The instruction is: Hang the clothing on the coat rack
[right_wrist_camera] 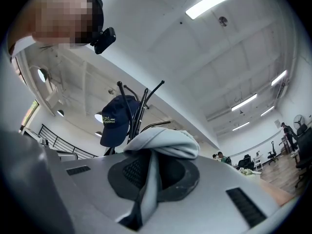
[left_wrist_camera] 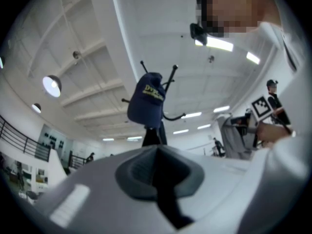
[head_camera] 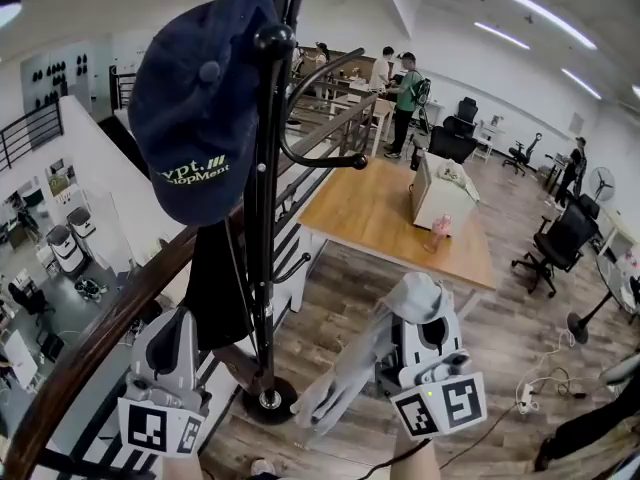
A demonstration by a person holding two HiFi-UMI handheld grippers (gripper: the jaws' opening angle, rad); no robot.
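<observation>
A black coat rack [head_camera: 262,228] stands right in front of me, with a navy cap [head_camera: 195,88] on an upper hook and a dark garment [head_camera: 215,288] hanging lower on its left side. My right gripper [head_camera: 420,313] is shut on a grey garment [head_camera: 350,363], which drapes down toward the rack's base. In the right gripper view the grey cloth [right_wrist_camera: 165,141] bunches over the right gripper [right_wrist_camera: 148,152], with the rack [right_wrist_camera: 141,101] and cap [right_wrist_camera: 116,121] beyond. My left gripper [head_camera: 178,313] is low and left of the pole, shut and holding nothing. The left gripper view shows that gripper [left_wrist_camera: 157,150] below the cap [left_wrist_camera: 146,99].
A wooden handrail [head_camera: 100,328] curves along the left, with a lower floor beyond it. Behind the rack is a wooden table [head_camera: 390,213] with a white box [head_camera: 440,193] and a pink cup [head_camera: 440,230]. Office chairs [head_camera: 560,243], floor cables [head_camera: 525,393] and people [head_camera: 405,93] are further off.
</observation>
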